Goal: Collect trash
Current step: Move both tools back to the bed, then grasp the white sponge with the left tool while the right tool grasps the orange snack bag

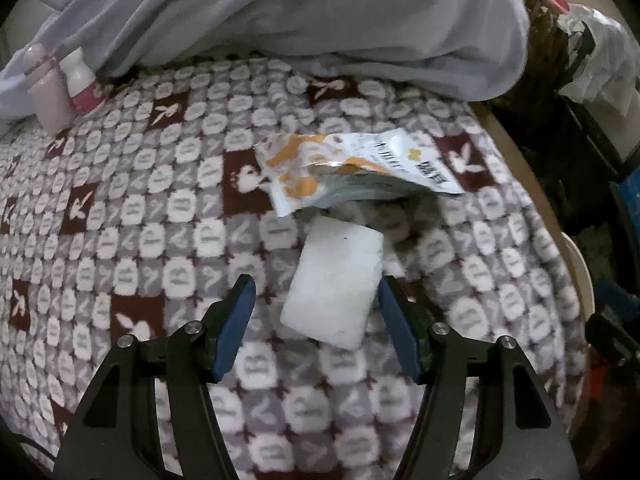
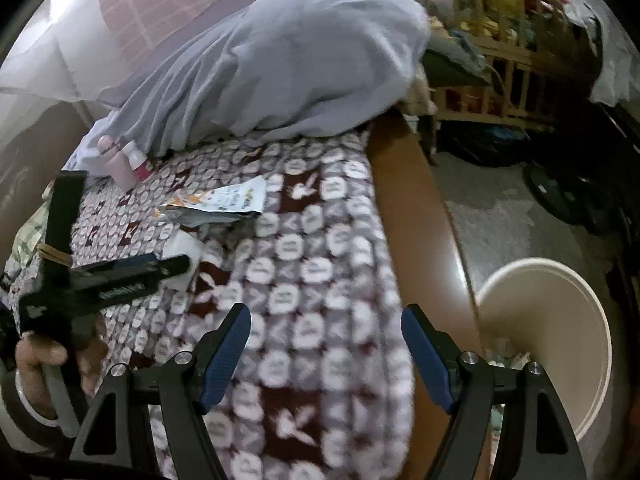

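Left claw [image 1: 316, 292] spread wide, straddling white packet [image 1: 334, 282] on blanket [image 1: 120, 208]; right pad at packet's edge. Wrapper [image 1: 344, 168] just beyond. Right claw [image 2: 326, 320] apart, empty, over blanket; bin [image 2: 560, 320] to its right.

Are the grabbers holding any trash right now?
No, nothing is held. The left hand-held gripper is open around the white packet on the blanket, not clamped. The right hand-held gripper is open and empty.

Dim indoor light; both fisheye views bend at dark corners (right view blurs more), shadows soft.
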`<state>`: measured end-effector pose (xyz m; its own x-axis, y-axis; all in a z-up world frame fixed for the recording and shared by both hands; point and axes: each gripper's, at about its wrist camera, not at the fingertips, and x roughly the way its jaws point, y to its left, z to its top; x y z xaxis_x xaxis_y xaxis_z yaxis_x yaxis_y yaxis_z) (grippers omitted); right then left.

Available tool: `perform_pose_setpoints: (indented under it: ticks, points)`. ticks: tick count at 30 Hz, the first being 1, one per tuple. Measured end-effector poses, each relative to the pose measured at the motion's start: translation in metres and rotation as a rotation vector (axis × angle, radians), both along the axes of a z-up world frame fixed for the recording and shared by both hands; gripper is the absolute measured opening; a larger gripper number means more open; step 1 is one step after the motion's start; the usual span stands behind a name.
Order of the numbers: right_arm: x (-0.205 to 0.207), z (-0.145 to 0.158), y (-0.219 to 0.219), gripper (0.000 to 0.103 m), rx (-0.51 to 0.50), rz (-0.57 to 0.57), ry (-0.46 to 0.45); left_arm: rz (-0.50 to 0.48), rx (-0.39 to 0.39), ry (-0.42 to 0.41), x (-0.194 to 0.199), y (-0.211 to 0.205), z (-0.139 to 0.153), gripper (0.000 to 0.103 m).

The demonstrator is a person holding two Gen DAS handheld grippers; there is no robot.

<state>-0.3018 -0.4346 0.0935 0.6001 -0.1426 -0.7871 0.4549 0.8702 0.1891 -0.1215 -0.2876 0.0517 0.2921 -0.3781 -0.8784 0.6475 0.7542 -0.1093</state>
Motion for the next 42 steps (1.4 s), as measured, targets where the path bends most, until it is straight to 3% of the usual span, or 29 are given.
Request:
perform_pose_setpoints:
  ticks: [1, 3, 7, 15, 20, 25, 26, 27, 30, 35, 42]
  points:
    - [0.006, 0.000, 0.002, 0.076, 0.000, 0.007, 0.000, 0.001, -0.019, 0.021, 0.003, 0.004, 0.000, 0.032]
    - [0.017, 0.000, 0.005, 0.076, 0.005, 0.022, -0.003, 0.004, -0.049, 0.066, 0.011, 0.015, 0.001, 0.032]
    - [0.046, -0.001, 0.016, 0.076, 0.010, 0.072, -0.021, 0.026, -0.040, -0.016, 0.018, 0.040, 0.020, 0.032]
    - [0.135, 0.012, 0.036, 0.083, 0.077, 0.161, -0.068, 0.094, -0.030, -0.042, 0.041, 0.086, 0.033, 0.032]
    - [0.192, 0.008, 0.066, 0.084, 0.005, 0.280, 0.026, 0.120, -0.041, -0.026, 0.046, 0.103, 0.029, 0.032]
    - [0.222, -0.029, 0.085, 0.084, -0.110, 0.322, 0.160, 0.140, -0.046, 0.005, 0.052, 0.111, 0.020, 0.032]
    - [0.222, -0.038, 0.084, 0.082, -0.132, 0.308, 0.175, 0.138, -0.044, 0.012, 0.051, 0.111, 0.017, 0.032]
    - [0.220, -0.042, 0.081, 0.069, -0.133, 0.299, 0.169, 0.137, -0.043, 0.016, 0.051, 0.111, 0.015, 0.032]
    - [0.203, -0.045, 0.074, 0.050, -0.111, 0.297, 0.126, 0.129, -0.049, 0.028, 0.048, 0.109, 0.012, 0.032]
    - [0.163, -0.018, 0.081, 0.042, -0.118, 0.320, 0.054, 0.102, -0.080, 0.032, 0.037, 0.100, 0.019, 0.032]
    - [0.094, 0.011, 0.098, 0.041, -0.167, 0.331, -0.008, 0.053, -0.083, 0.030, 0.009, 0.083, 0.027, 0.032]
